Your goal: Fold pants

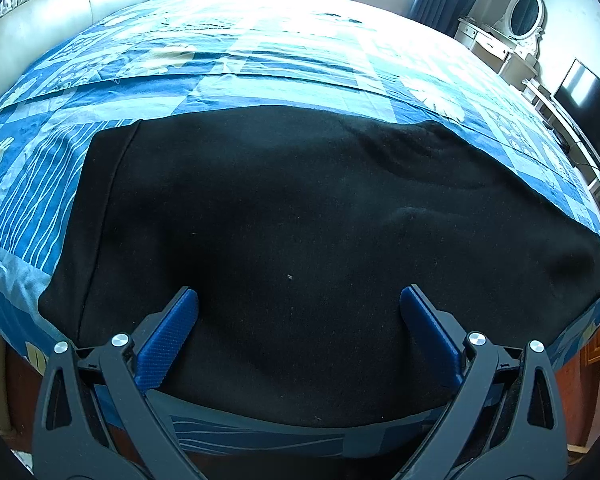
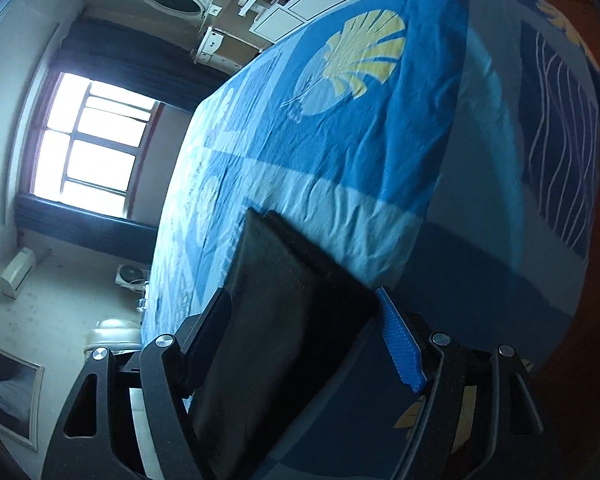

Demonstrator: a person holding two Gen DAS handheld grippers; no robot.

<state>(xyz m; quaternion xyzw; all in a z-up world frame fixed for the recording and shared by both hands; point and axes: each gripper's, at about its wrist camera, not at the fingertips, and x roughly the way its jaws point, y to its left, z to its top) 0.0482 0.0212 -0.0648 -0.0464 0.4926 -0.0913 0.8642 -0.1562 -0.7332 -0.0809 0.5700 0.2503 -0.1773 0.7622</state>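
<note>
Black pants [image 1: 300, 240]: lying flat across the near edge of the blue bedspread [image 1: 260, 60]. Left gripper [image 1: 299, 300]: hovering over them, jaws spread, holding nothing. Right gripper [image 2: 304, 312]: jaws spread around a pants end, apparently not pinching. Risk: cloth slipping free, spoiling the fold.

The left gripper [image 1: 299, 300] tilts steeply downward, jaws spread wide — the right gripper [image 2: 304, 308] is rolled sideways, jaws likewise apart.
</note>
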